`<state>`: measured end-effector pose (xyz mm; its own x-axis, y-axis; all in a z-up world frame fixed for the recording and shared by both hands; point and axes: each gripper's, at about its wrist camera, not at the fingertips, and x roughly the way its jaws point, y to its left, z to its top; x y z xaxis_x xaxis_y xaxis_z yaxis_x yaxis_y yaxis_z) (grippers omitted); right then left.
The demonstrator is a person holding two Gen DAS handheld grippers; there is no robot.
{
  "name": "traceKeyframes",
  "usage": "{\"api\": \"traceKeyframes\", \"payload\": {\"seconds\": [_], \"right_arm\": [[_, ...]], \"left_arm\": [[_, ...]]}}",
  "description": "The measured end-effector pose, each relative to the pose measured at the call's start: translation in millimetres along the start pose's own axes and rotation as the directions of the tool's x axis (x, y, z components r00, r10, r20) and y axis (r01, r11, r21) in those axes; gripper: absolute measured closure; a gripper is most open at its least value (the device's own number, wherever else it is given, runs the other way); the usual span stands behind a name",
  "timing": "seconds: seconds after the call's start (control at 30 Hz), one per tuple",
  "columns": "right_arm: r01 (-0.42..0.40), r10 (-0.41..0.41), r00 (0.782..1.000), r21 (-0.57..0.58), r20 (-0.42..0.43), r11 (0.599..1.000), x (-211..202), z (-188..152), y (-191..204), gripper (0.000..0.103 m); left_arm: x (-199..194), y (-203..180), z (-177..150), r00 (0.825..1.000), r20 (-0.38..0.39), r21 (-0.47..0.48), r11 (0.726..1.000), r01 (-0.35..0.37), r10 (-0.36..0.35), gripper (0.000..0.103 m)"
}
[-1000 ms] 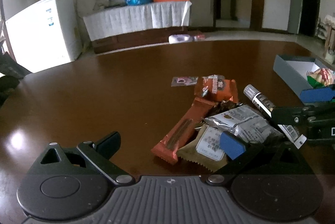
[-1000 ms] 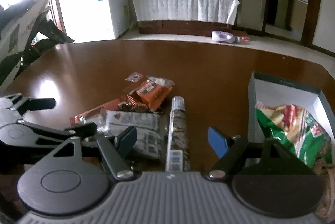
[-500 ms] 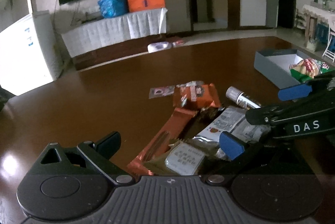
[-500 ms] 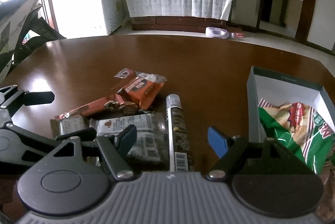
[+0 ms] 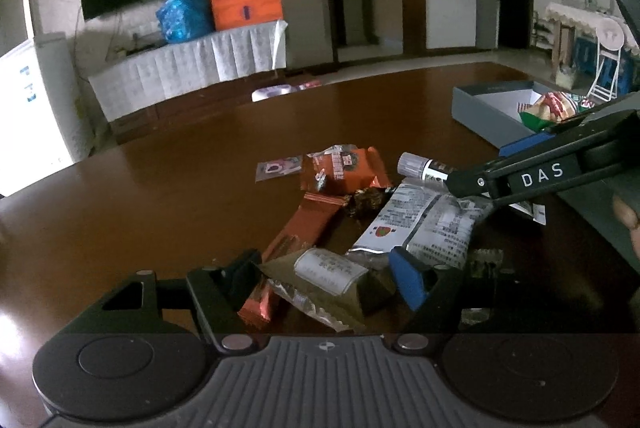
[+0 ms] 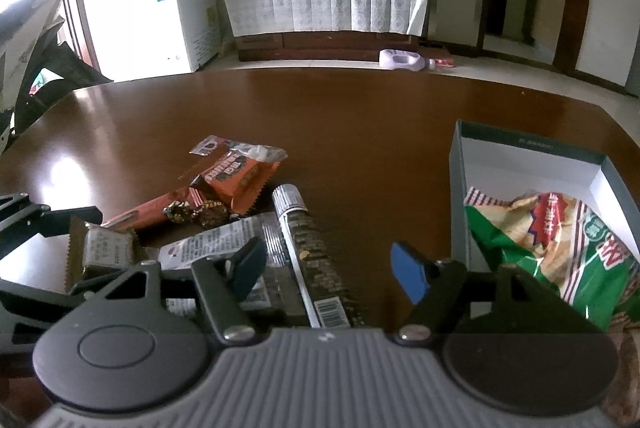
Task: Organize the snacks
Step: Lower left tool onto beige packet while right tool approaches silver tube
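Observation:
A pile of snacks lies on the brown table (image 5: 140, 195). My left gripper (image 5: 326, 278) is open, its jaws on either side of a tan packet (image 5: 328, 276) and the end of a long orange bar (image 5: 296, 228). A silver packet (image 5: 420, 224), an orange packet (image 5: 344, 167) and a dark tube snack (image 6: 308, 248) lie beyond. My right gripper (image 6: 328, 266) is open over the tube snack. The grey box (image 6: 532, 163) at right holds a green chip bag (image 6: 560, 236).
A small pink-and-clear wrapper (image 5: 280, 165) lies at the far edge of the pile. Wrapped chocolates (image 6: 196, 214) sit between the bars. The right gripper's arm (image 5: 540, 175) crosses the left wrist view. A white freezer (image 6: 156, 11) and a covered bench stand beyond the table.
My left gripper has moved forward onto the pile, so the tan packet and orange bar end now lie between its jaws. My right gripper has moved slightly forward over the tube snack.

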<state>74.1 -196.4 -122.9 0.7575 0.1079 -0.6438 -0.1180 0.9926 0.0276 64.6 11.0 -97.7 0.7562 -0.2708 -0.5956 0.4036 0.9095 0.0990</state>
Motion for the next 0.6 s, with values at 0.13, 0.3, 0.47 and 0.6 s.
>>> {"api": "traceKeyframes", "payload": {"seconds": [0.13, 0.3, 0.47, 0.6], "right_arm": [[0.034, -0.035, 0.999, -0.016, -0.01, 0.999, 4, 1, 4, 0.033], [0.046, -0.046, 0.999, -0.035, -0.008, 0.998, 5, 1, 10, 0.034], [0.092, -0.092, 0.996, -0.065, 0.001, 0.994, 7, 0, 15, 0.034], [0.108, -0.108, 0.994, -0.078, 0.008, 0.991, 9, -1, 18, 0.034]], "left_arm": [[-2, 1, -2, 1.0, 0.001, -0.006, 1.0, 0.009, -0.009, 0.037], [-6, -1, -3, 1.0, 0.006, 0.008, 1.0, 0.001, -0.001, 0.044], [-10, -3, -5, 1.0, 0.008, 0.022, 1.0, -0.01, 0.01, 0.043], [-10, -6, -7, 1.0, 0.013, 0.025, 1.0, -0.014, 0.014, 0.044]]}}
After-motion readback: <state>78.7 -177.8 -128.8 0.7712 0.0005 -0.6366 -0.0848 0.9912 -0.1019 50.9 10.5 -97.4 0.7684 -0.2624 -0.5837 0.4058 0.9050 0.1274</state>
